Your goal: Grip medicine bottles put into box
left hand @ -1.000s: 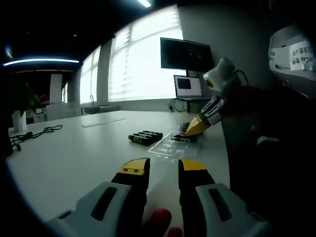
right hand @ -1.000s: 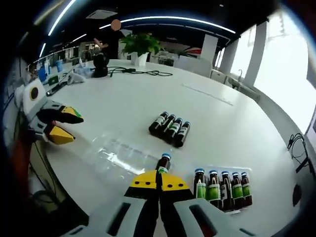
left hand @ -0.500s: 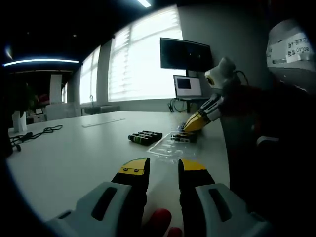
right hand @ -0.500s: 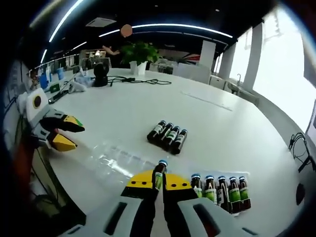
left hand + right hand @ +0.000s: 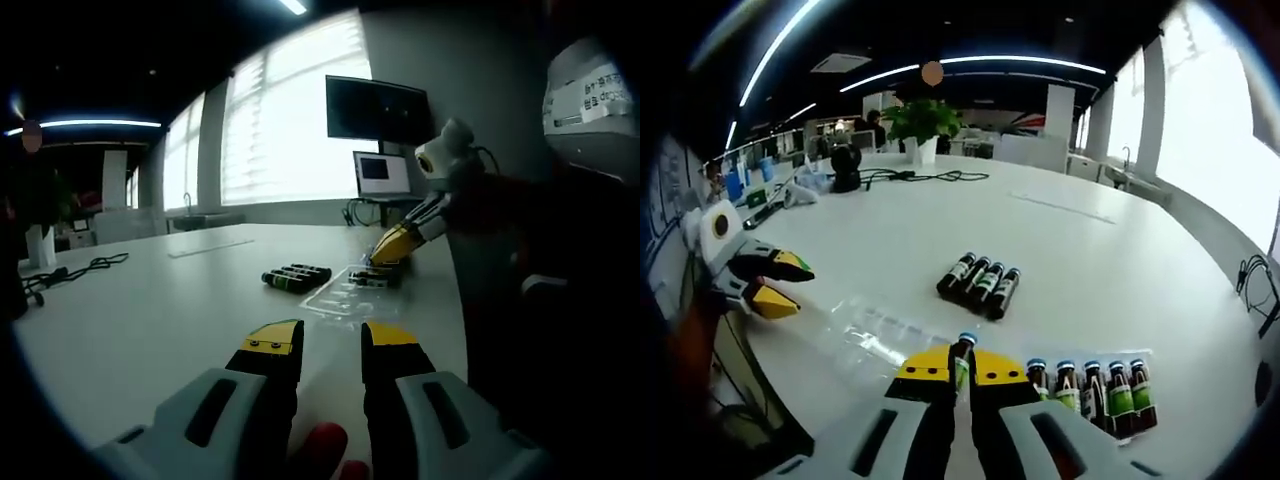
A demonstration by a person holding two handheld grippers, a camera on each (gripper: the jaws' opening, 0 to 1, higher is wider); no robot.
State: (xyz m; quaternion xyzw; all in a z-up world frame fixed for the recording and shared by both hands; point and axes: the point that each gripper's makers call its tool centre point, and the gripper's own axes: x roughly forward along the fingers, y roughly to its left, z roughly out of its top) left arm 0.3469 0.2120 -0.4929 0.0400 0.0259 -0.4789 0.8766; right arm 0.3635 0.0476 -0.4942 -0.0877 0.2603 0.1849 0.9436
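Gripping a small bottle [image 5: 960,352] between its clenched fingers, the right gripper [image 5: 953,372] hangs beside five bottles [image 5: 1092,385] in the clear tray [image 5: 880,335]. The left gripper [image 5: 327,345] is released above the worktop [image 5: 150,310], four loose bottles [image 5: 296,277] ahead.

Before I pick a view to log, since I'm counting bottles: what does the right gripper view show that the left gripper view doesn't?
Right gripper view: the right claw shut on a bottle, five upright bottles in the clear tray, and a plant. Left gripper view: a monitor, a laptop and bright windows, with the left claw open. Both: the white table, the tray and four loose bottles lying side by side.
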